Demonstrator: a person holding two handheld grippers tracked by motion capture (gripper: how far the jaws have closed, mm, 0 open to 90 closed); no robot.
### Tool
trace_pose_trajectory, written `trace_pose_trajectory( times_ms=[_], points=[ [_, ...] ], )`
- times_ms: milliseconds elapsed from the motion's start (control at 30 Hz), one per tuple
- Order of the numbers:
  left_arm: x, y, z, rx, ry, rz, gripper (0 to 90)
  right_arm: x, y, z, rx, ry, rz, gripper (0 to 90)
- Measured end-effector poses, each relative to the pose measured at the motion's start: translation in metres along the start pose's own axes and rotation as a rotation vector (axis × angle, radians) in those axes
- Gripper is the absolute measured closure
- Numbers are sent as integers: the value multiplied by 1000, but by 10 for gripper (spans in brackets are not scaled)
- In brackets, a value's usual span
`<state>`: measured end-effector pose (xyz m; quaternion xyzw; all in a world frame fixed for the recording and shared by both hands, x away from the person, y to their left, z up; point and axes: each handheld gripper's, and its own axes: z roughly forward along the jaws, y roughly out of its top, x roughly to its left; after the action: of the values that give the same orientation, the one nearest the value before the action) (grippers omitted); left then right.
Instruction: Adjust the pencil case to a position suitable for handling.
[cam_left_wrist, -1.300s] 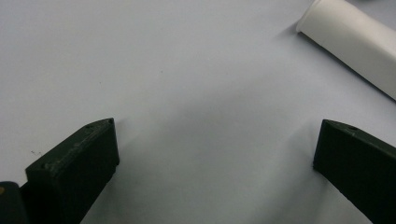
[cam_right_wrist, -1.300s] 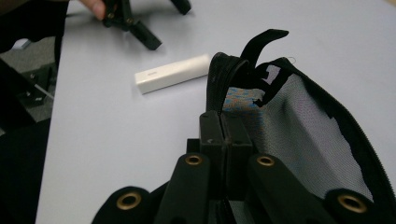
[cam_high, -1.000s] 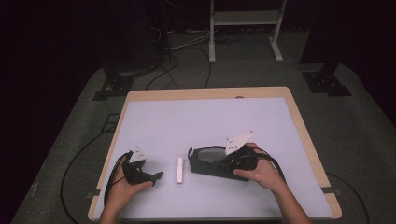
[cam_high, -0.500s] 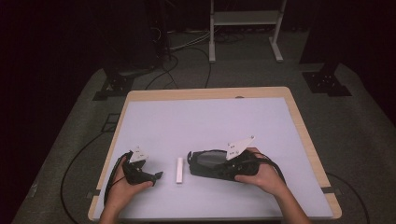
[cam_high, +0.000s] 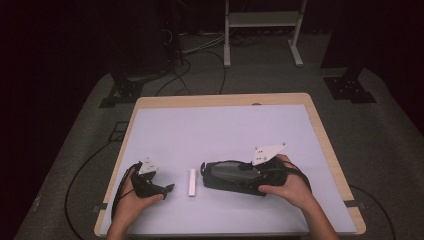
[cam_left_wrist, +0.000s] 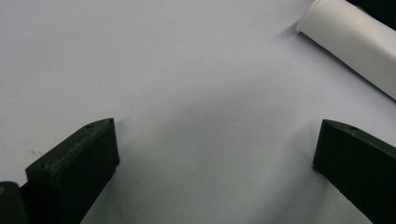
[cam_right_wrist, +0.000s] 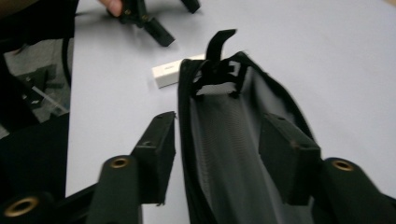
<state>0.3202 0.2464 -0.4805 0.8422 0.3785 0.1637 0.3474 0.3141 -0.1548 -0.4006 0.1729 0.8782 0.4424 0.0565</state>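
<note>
Between the parted right tongs (cam_right_wrist: 217, 135) sits the black pouch (cam_high: 232, 176); the left tongs (cam_left_wrist: 215, 154) gape beside the white tube (cam_high: 192, 182).

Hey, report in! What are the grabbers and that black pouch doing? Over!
Left gripper open, empty, near white stick. Right gripper straddles black pouch edge; grip unclear. Nothing in the way. Over.

Table (cam_high: 225, 125) evenly lit, surroundings black — vignette from 9 through 3 o'clock. Gripper views soft — near jaws blurred, faint shadows.
</note>
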Motion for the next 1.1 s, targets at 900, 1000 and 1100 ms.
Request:
trace_pose_trajectory(
  times_ms=[900,1000,1100],
  points=[
    [0,0,0,1,0,0,0,-51,-50,-52,-53,-304,238,174],
    [0,0,0,1,1,0,0,-59,-60,-55,-36,-345,274,171],
    [0,0,0,1,1,1,0,-65,-69,-57,-16,-383,316,171]
  ],
)
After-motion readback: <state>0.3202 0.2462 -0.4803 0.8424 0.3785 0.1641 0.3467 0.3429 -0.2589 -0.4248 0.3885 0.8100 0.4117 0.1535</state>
